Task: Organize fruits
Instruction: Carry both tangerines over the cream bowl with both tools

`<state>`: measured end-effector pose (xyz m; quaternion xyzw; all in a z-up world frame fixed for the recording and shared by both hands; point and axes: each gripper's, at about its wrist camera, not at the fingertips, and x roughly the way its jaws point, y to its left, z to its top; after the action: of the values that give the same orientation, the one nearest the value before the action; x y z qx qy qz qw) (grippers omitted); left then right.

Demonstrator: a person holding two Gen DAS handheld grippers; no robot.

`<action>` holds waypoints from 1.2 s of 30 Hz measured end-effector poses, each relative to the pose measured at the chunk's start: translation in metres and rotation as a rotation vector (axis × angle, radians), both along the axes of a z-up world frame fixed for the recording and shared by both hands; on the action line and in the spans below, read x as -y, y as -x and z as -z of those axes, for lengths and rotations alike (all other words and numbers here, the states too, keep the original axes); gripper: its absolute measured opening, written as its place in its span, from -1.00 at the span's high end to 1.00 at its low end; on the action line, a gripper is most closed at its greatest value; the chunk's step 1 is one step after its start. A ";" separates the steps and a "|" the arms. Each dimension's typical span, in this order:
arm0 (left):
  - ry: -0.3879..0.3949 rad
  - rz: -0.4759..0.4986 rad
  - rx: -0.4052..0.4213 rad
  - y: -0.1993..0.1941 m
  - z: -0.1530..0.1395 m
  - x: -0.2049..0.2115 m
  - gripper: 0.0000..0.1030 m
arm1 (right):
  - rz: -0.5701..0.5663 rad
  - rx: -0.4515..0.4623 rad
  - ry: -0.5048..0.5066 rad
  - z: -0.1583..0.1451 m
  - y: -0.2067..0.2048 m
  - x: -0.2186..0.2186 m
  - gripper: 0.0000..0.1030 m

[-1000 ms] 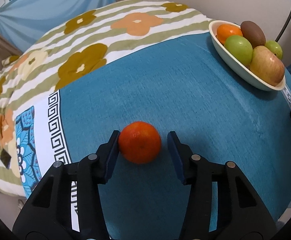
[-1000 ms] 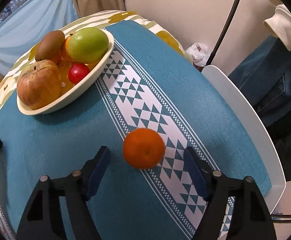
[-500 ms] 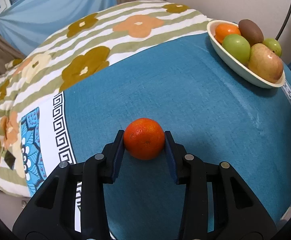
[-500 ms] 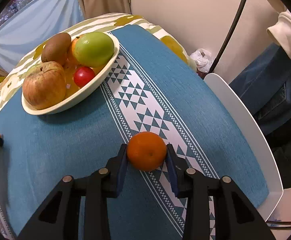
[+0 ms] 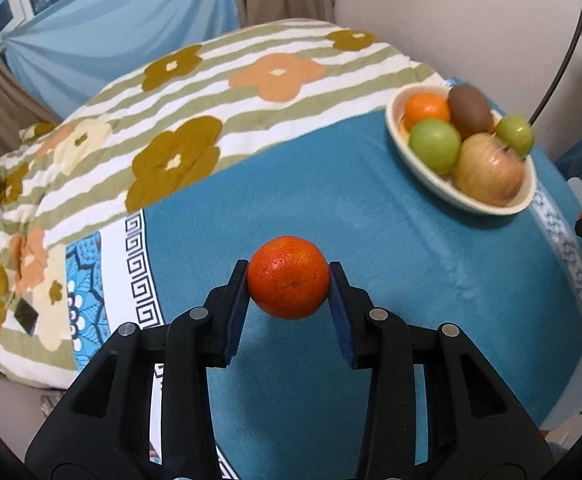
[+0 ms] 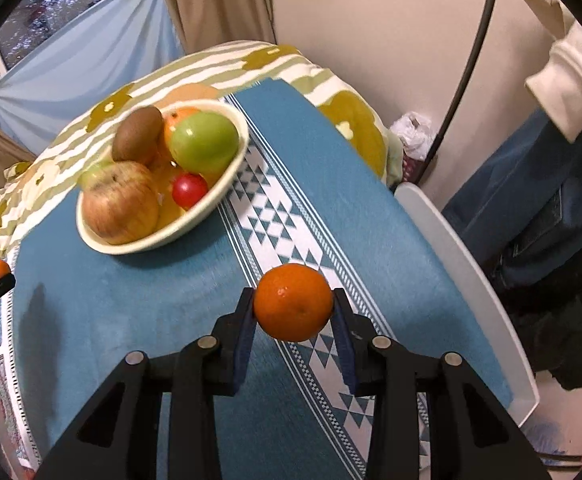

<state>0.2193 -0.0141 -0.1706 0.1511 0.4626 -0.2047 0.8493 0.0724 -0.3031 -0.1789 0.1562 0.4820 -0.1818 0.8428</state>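
Note:
My left gripper (image 5: 289, 280) is shut on a reddish-orange mandarin (image 5: 288, 294) and holds it above the teal tablecloth (image 5: 371, 248). My right gripper (image 6: 293, 306) is shut on a second mandarin (image 6: 293, 307), lifted above the cloth's white patterned stripe (image 6: 287, 224). A cream oval fruit bowl (image 6: 227, 188) stands farther back, holding an apple (image 6: 119, 202), a green apple (image 6: 203, 142), a kiwi (image 6: 137, 133), an orange and a small red fruit. The bowl also shows at the right in the left wrist view (image 5: 427, 174). Each gripper's tip with its mandarin shows at the edge of the other's view.
A floral quilt (image 5: 171, 120) covers the surface beyond the teal cloth. A white tray edge (image 6: 471, 276) borders the table's right side, next to a person in jeans (image 6: 551, 220). A dark curved pole (image 6: 467, 76) and a wall stand behind.
Both grippers closed on their mandarins and lifted them off the cloth. Both views have pulled up and back from the table.

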 end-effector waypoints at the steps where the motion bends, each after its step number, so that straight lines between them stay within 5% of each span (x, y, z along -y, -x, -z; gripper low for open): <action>1: 0.004 0.004 0.004 0.002 -0.006 0.003 0.18 | -0.014 0.008 0.000 -0.006 -0.001 0.000 0.34; 18: 0.106 0.007 0.070 0.023 -0.078 0.085 0.18 | -0.285 0.092 -0.023 -0.064 -0.041 0.011 0.34; 36: 0.143 -0.041 -0.005 0.003 -0.048 0.182 0.18 | -0.552 0.086 -0.034 -0.049 -0.107 0.049 0.34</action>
<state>0.2164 -0.1957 -0.1223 0.0800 0.4519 -0.2200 0.8608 0.1792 -0.3519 -0.1298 0.0406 0.4730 0.0694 0.8774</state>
